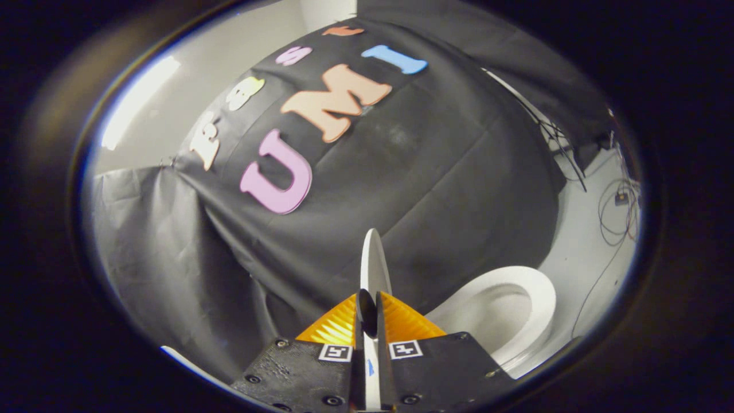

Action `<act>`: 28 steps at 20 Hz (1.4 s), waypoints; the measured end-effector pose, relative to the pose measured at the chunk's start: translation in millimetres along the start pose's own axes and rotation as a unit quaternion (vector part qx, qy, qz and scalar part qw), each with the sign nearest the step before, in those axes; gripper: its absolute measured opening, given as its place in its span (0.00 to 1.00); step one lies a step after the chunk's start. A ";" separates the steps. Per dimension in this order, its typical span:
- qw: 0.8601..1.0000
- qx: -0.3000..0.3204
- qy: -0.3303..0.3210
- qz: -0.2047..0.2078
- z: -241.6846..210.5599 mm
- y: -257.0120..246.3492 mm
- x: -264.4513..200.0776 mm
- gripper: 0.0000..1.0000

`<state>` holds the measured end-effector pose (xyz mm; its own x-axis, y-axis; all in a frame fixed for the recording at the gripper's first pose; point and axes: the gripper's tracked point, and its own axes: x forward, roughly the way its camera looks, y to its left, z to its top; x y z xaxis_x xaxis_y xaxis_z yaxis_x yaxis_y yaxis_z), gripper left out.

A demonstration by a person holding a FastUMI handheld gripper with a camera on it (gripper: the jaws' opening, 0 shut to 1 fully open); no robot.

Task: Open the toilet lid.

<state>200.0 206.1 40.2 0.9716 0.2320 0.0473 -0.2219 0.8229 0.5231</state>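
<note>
Gripper view: fingers (371, 312) clamped on raised, edge-on toilet lid (373, 264).

Black wrinkled cloth wall (401, 189) straight ahead beyond the fingers, hung in creased panels, a second dark panel (516, 51) further right. Pale plain wall (229, 51) up and left of the cloth, bright strip of light (137, 100) glaring on it. Light grey floor (579, 246) off to the right of the fingers, thin cables (616, 212) looping loose across it.
</note>
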 end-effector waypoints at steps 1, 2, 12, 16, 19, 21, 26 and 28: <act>1.000 -0.010 0.007 0.000 -2.7 8.9 -1.5 0.09; 1.000 -0.020 0.012 0.001 -6.4 18.9 -2.1 0.09; 0.975 -0.209 0.047 0.064 -47.0 125.4 13.4 0.09; 0.953 -0.282 0.069 0.090 -68.8 157.3 20.2 0.09; 0.929 -0.347 0.085 0.093 -80.8 176.9 30.3 0.09; 0.917 -0.374 0.099 0.100 -91.6 186.7 31.3 0.09; 0.899 -0.397 0.124 0.140 -117.5 207.3 37.8 0.10; 0.896 -0.395 0.127 0.156 -126.2 217.6 41.9 0.11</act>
<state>182.0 460.3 48.6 0.8240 0.5429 -0.1619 -0.5665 0.7845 -0.2521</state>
